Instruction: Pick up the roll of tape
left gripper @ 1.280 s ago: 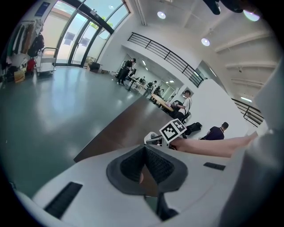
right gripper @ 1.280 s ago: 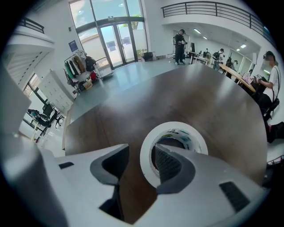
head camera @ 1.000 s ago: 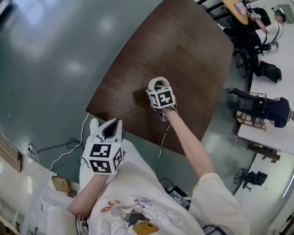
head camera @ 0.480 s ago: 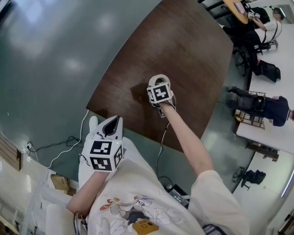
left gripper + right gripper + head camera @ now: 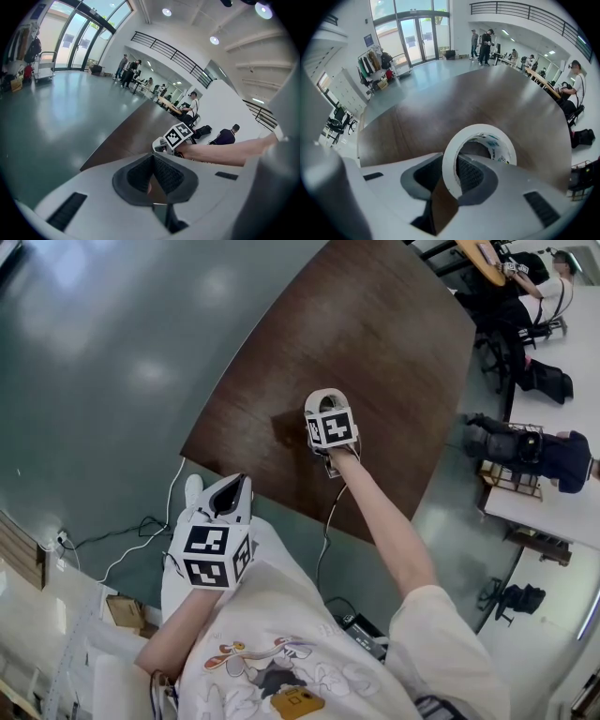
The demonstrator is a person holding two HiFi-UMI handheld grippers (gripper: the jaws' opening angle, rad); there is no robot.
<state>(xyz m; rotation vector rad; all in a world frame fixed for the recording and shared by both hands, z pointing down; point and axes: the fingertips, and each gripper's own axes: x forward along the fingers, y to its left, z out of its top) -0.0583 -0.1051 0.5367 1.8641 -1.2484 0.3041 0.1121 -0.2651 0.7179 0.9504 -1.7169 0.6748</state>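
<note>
A white roll of tape (image 5: 322, 397) lies flat on the dark brown table (image 5: 375, 334), near its front edge. My right gripper (image 5: 324, 414) points steeply down onto it, and its marker cube hides the jaws in the head view. In the right gripper view the near wall of the roll of tape (image 5: 451, 165) sits between the pads of the right gripper (image 5: 451, 174). One jaw is inside the ring and one outside, and they are closing on that wall. My left gripper (image 5: 242, 486) hangs off the table over the floor, shut and holding nothing (image 5: 152, 157).
The table's front edge (image 5: 281, 491) runs just behind the right hand, with grey-green floor (image 5: 112, 352) beyond it on the left. A cable (image 5: 141, 538) trails on the floor. Desks, chairs and seated people (image 5: 534, 296) stand at the far right.
The right gripper's marker cube has shifted slightly over the tape while the roll stays in place. The left gripper has barely moved.
</note>
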